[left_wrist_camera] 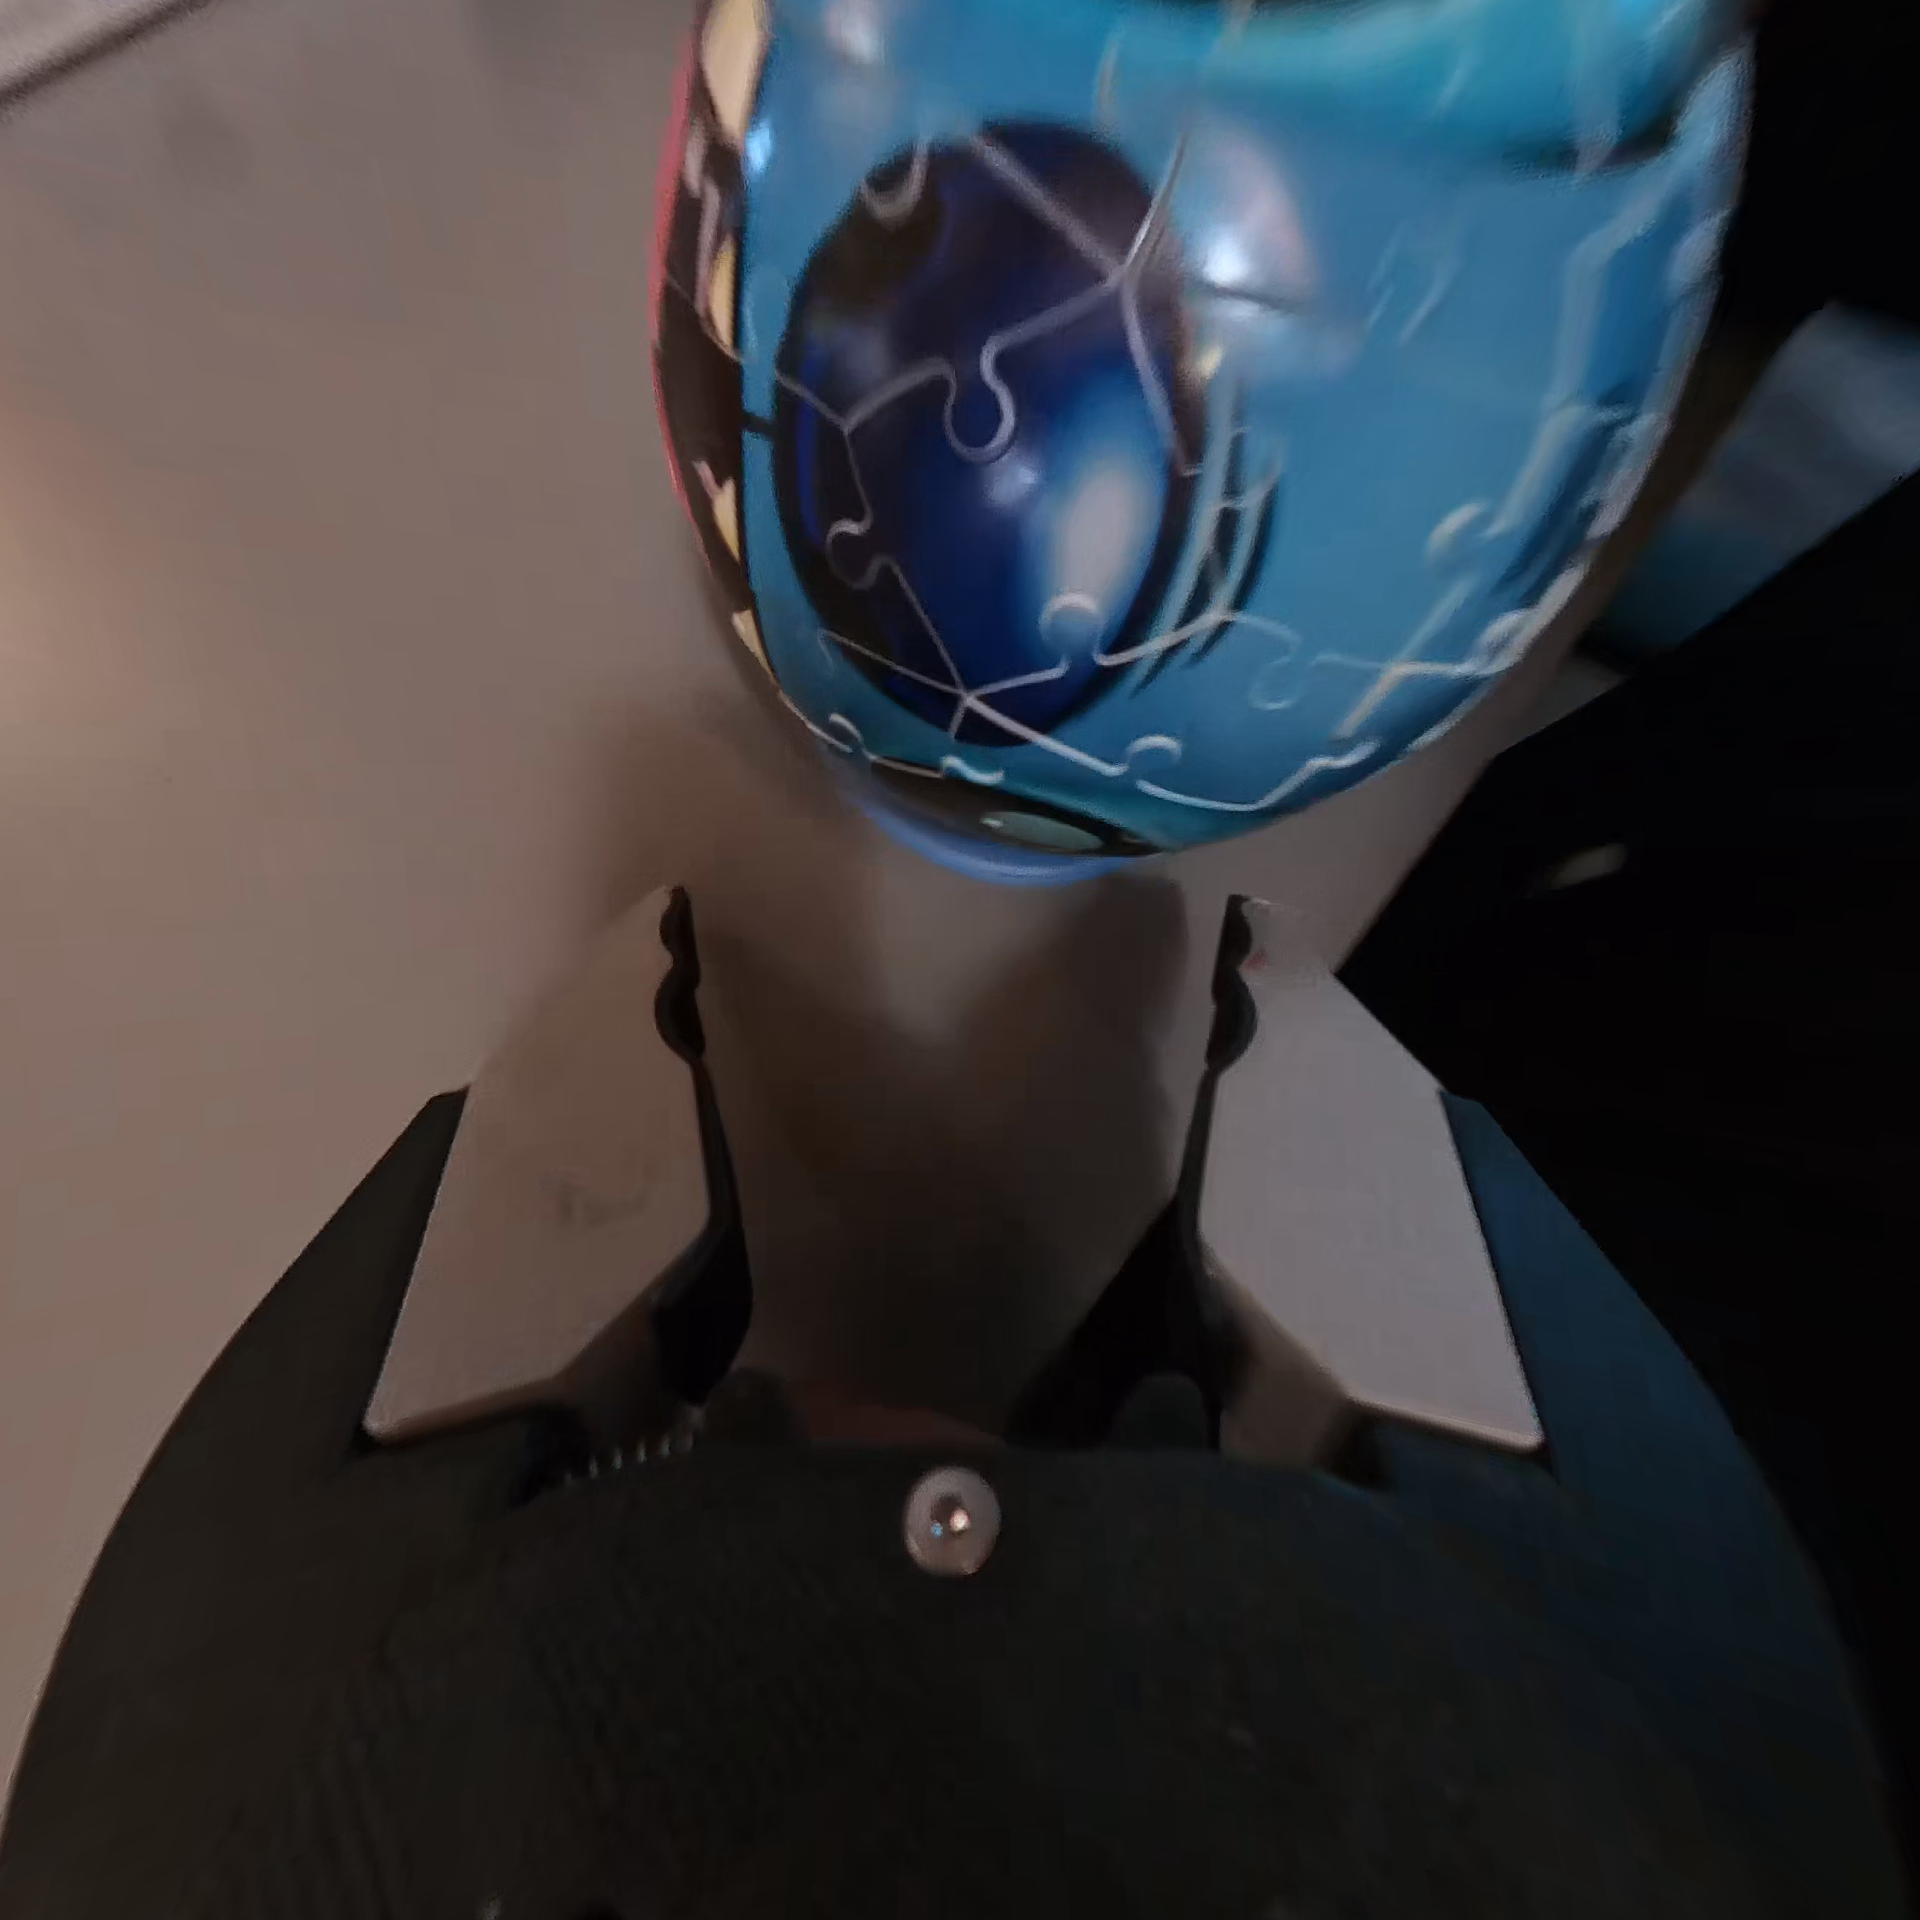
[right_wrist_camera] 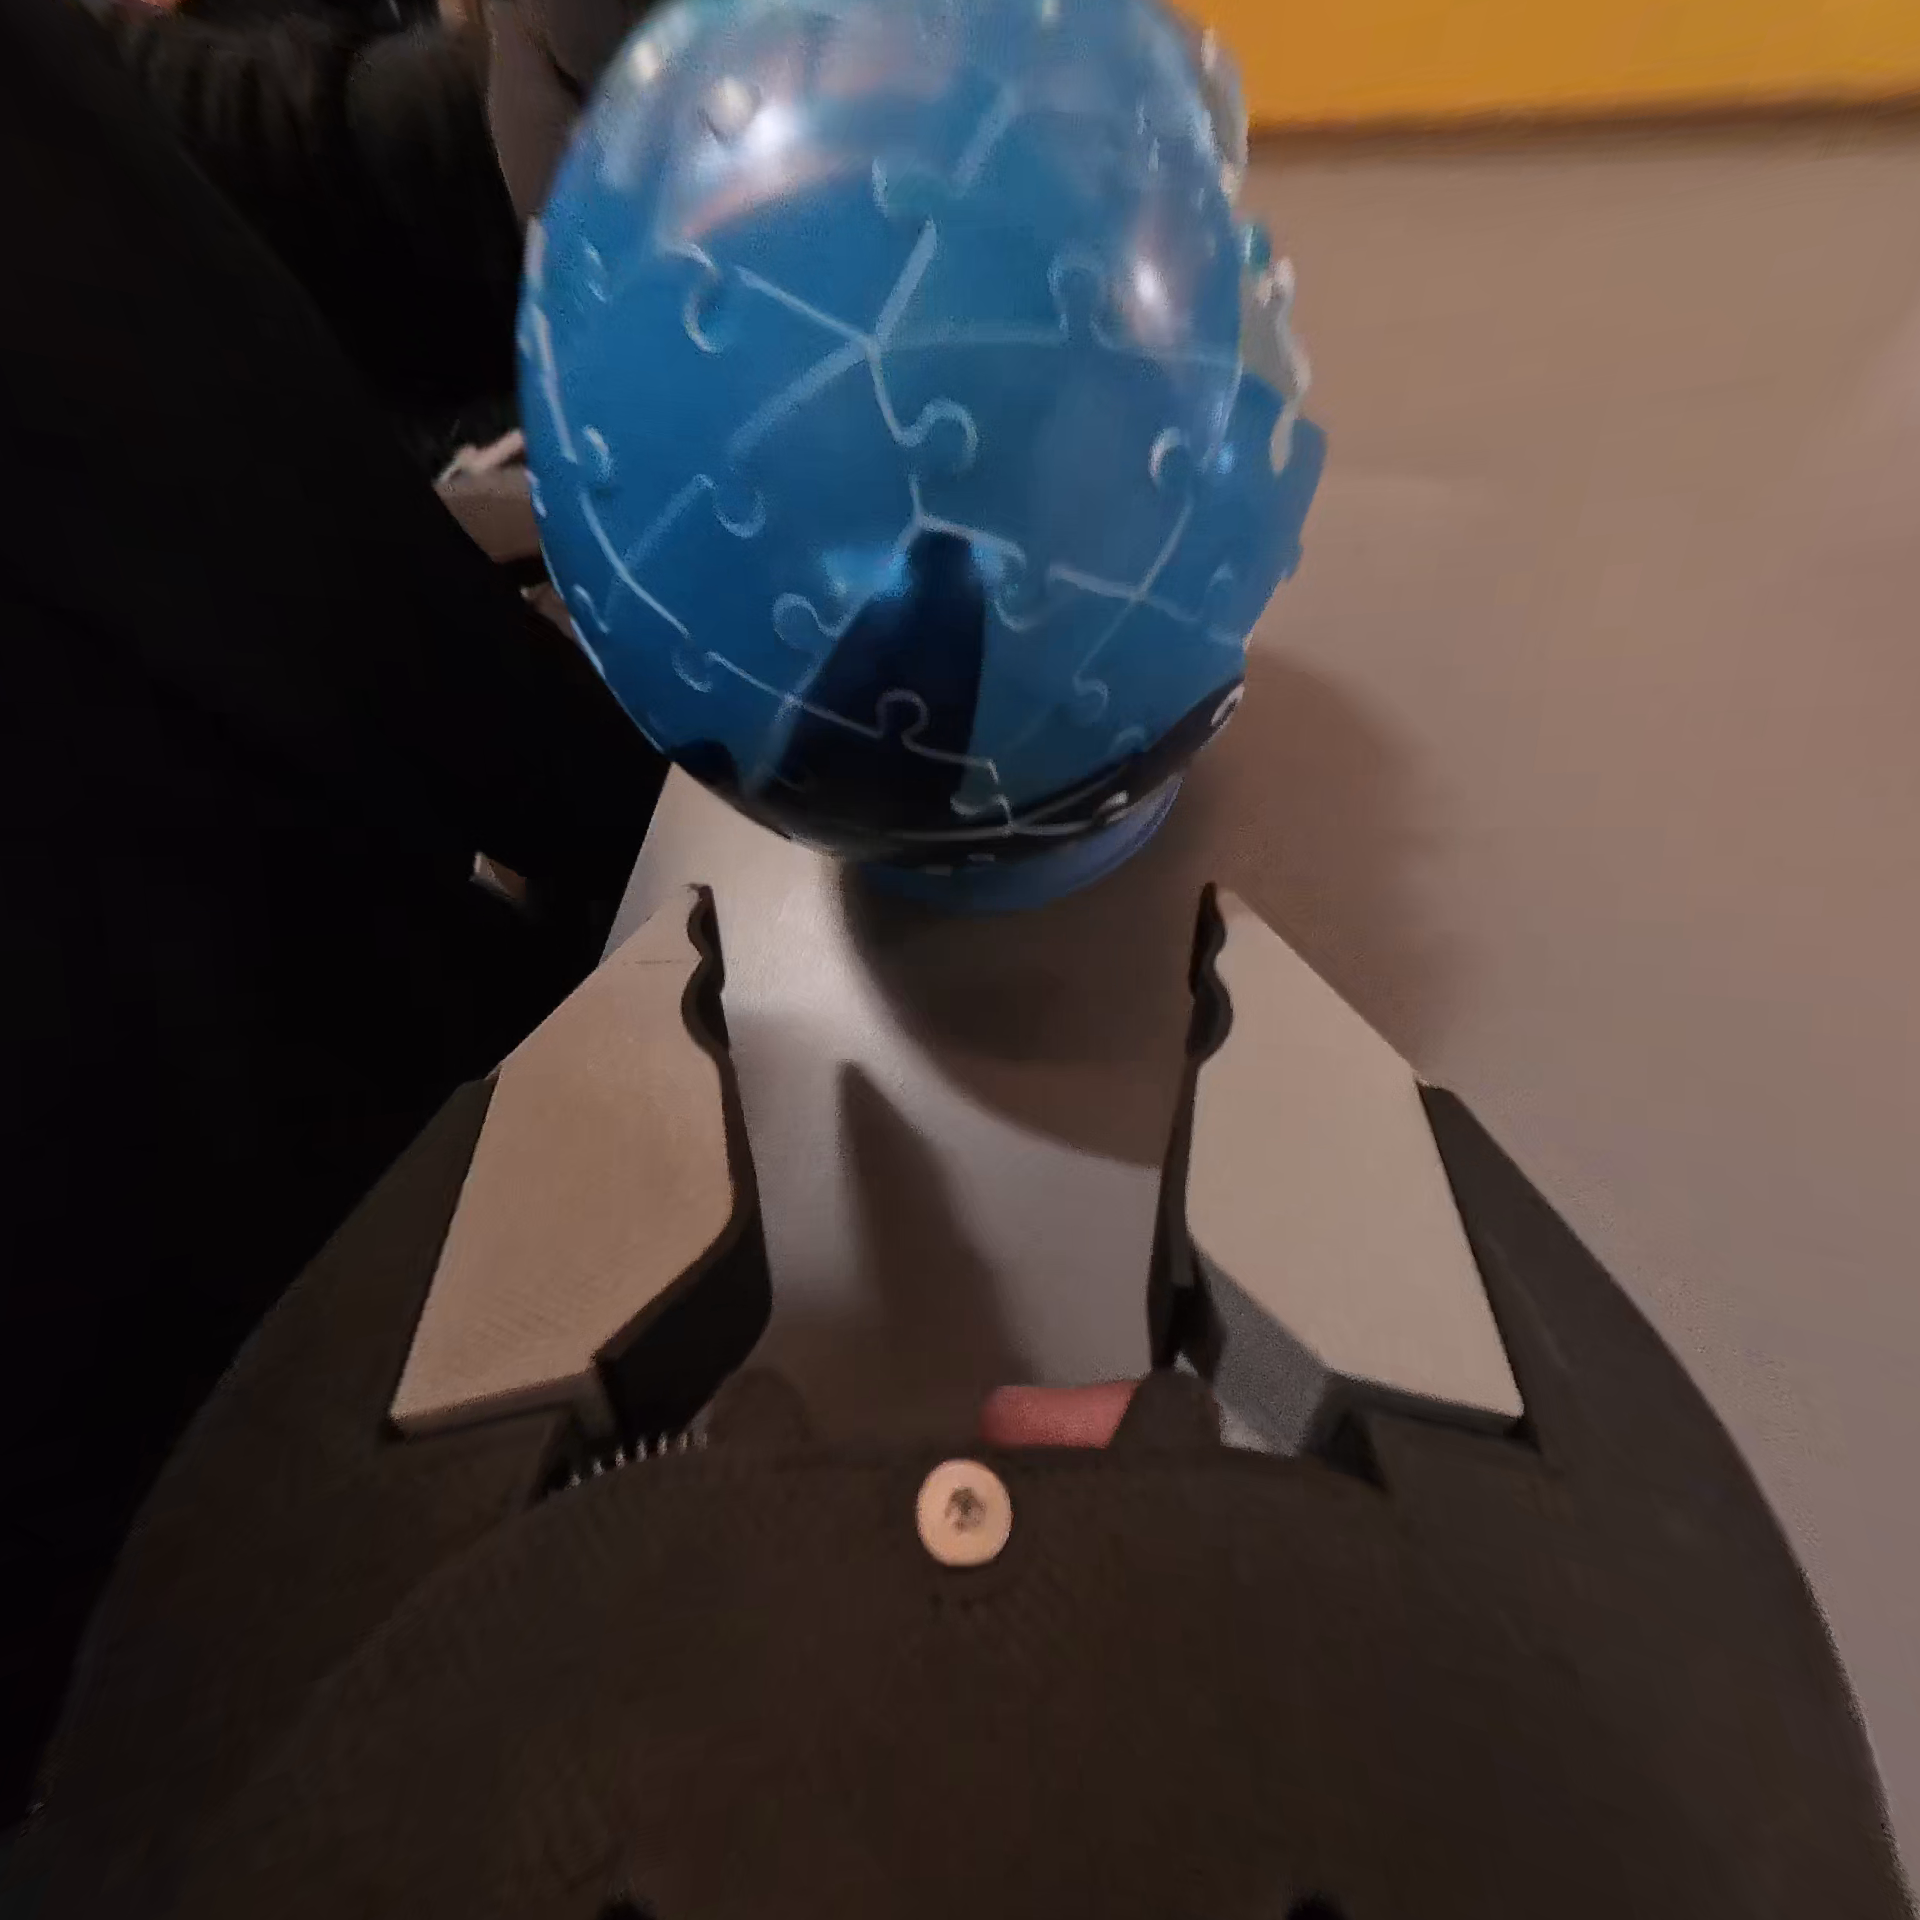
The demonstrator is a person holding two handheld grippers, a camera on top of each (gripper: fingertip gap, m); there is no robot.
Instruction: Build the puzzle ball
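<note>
A blue puzzle ball (left_wrist_camera: 1195,416) of interlocked curved pieces stands on a small blue base (left_wrist_camera: 977,842) on the pale table. It carries a dark blue oval patch and a strip of red, black and cream at its left side. My left gripper (left_wrist_camera: 956,935) is open and empty, its fingertips just short of the base. In the right wrist view the ball (right_wrist_camera: 894,447) shows from another side, with a jagged open edge at its upper right (right_wrist_camera: 1283,416). My right gripper (right_wrist_camera: 951,935) is open and empty, just short of the base (right_wrist_camera: 997,868).
The pale table (left_wrist_camera: 312,623) extends to the left in the left wrist view; its edge and a dark drop lie at the right (left_wrist_camera: 1662,1039). In the right wrist view a dark-clothed person (right_wrist_camera: 208,623) is at the left and a yellow band (right_wrist_camera: 1558,52) at the top right. The yellow band (right_wrist_camera: 1558,52) lies some 25 centimeters from my left tips, 35 centimeters from my right tips.
</note>
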